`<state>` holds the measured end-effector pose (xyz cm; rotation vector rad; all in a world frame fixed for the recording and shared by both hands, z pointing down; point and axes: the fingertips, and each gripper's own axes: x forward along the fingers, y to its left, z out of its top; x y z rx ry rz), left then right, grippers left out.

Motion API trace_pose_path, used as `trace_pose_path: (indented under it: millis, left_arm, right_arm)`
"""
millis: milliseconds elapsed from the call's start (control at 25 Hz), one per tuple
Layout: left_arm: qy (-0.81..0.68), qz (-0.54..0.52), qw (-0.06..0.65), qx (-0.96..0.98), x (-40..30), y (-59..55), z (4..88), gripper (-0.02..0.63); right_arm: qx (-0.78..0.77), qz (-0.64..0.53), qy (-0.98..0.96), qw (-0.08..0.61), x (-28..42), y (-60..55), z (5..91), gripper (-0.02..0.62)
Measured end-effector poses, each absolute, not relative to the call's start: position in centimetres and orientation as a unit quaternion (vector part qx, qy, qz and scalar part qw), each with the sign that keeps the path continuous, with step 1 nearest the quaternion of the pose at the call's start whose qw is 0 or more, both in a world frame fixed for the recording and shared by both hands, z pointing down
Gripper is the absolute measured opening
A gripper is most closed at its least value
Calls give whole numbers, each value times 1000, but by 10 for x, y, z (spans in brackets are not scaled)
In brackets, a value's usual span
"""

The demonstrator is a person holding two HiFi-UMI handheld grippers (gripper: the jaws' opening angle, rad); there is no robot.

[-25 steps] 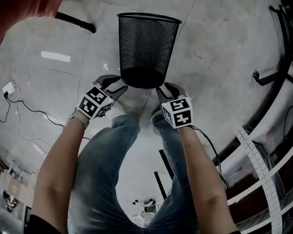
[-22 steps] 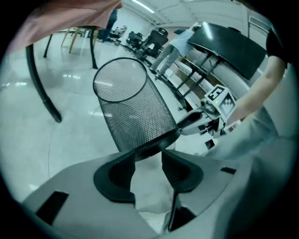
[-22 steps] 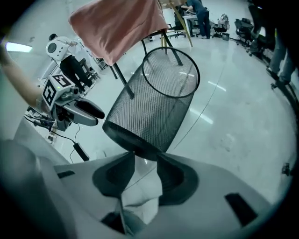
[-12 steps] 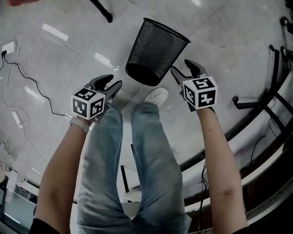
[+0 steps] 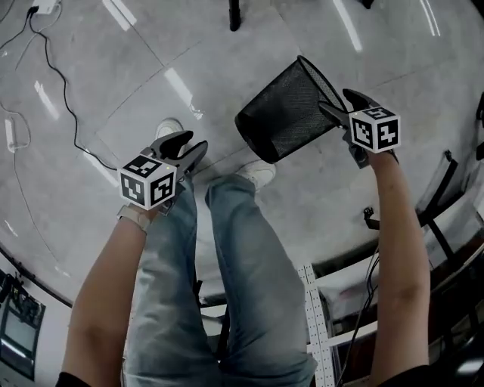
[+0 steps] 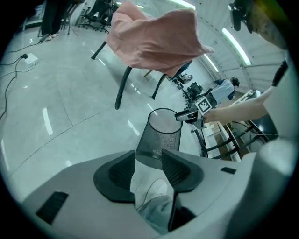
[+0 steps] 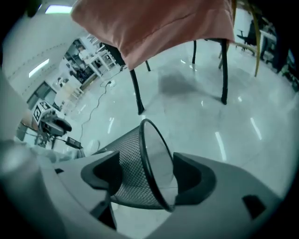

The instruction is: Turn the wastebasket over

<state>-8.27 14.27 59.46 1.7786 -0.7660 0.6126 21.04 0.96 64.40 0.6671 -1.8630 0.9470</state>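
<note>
The black mesh wastebasket [image 5: 287,113] is tipped over, its open rim pointing to the upper right and its base near my shoe. My right gripper [image 5: 339,104] is at that rim. In the right gripper view the wastebasket [image 7: 126,177] has its rim between the jaws of the right gripper [image 7: 147,170], one jaw outside the mesh and one inside. These jaws have just been opening and stand wide, not pressing. My left gripper [image 5: 193,143] hangs open and empty, clear of the basket. From the left gripper [image 6: 149,170] the wastebasket [image 6: 159,137] shows ahead.
A chair draped in pink cloth [image 6: 154,42] stands beyond the basket, one black leg [image 5: 234,15] near it. A cable [image 5: 53,75] runs over the floor at the left. White shoes [image 5: 257,174] are below the basket. Metal racks [image 5: 318,302] are at the lower right.
The basket has gone from upright to tipped toward the right. My right gripper left the base, swung right to the rim and opened wider. My left gripper drew away from the basket.
</note>
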Motion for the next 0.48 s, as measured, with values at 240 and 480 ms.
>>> trace_pose_path:
  millis: [240, 480]
  left_arm:
    - [-343, 238, 537, 733, -92, 149, 599, 183]
    - [-345, 227, 542, 732, -90, 144, 597, 183]
  right_arm:
    - [182, 442, -759, 442, 195, 11, 648, 313]
    - [153, 419, -770, 456, 181, 15, 637, 174]
